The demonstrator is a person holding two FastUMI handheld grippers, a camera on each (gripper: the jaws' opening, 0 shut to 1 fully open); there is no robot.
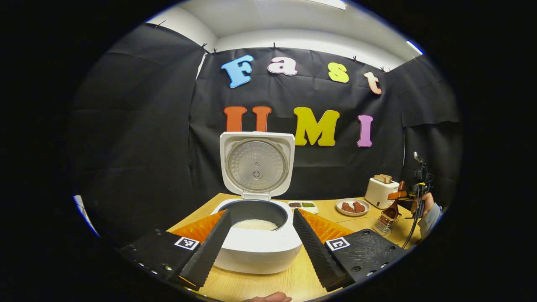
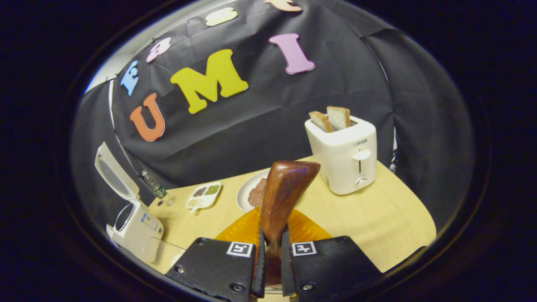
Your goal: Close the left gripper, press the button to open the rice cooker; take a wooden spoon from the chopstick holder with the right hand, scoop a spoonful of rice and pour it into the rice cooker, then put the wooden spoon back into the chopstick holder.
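Table: light wood.
Rice cooker: in left gripper view, lid up and upright, white rice in the pot. Button step judged done. Also seen far left in right gripper view.
Toaster: back right, two slices sticking up. Meat plate and small sectioned tray between cooker and toaster.
Left gripper: fingers spread wide apart, holding nothing, framing the cooker front.
Chopstick holder: wire rack near right table edge, just below right gripper.
Right gripper: fingers clamped together on wooden spoon, low on the handle.
Spoon end points up and away from camera; whether it is clear of the holder: can't tell.

Step in hand (judged): spoon pickup / carry.
To do well: lift straight up so holder isn't dragged or tipped; keep grip firm, handle is smooth and tapered, could swivel; keep bowl level once loaded; left gripper should stay clear of the pot mouth.
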